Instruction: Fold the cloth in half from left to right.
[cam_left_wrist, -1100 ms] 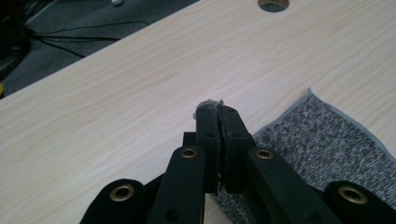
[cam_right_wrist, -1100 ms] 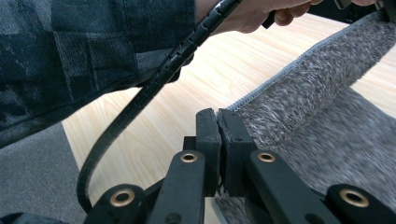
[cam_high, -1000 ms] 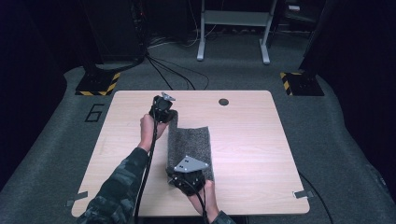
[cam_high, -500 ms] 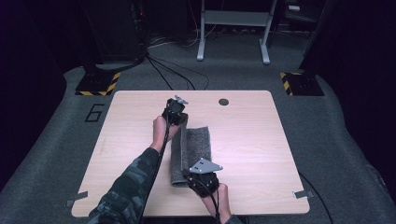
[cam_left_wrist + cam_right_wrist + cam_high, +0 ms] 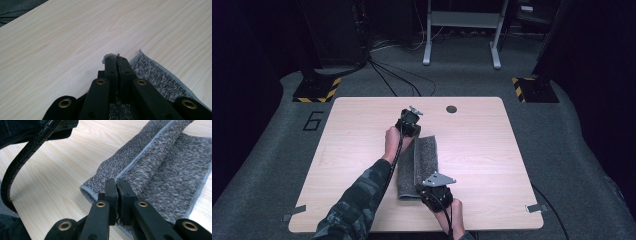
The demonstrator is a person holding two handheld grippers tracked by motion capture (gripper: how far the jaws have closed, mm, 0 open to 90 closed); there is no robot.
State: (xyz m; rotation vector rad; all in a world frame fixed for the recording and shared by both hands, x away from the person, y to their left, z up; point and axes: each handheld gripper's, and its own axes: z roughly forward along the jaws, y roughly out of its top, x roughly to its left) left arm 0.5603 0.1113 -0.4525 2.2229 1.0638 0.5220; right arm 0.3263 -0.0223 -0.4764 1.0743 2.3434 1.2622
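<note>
Grey fleecy towel (image 5: 424, 160) half-folded on wooden table (image 5: 492, 145); left tongs (image 5: 116, 58), right tongs (image 5: 116, 182) clamped on edge corners, carrying fold across

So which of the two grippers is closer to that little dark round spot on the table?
The left. The left gripper is at the towel's far end, a short way left of the round spot. The right gripper grips the towel's near end, by the table's near edge.

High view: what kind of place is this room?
Probably a lab or studio for recording. A bare wooden table stands on grey carpet, with cables on the floor, hazard-striped stand bases and a "6" marked beside it.
</note>
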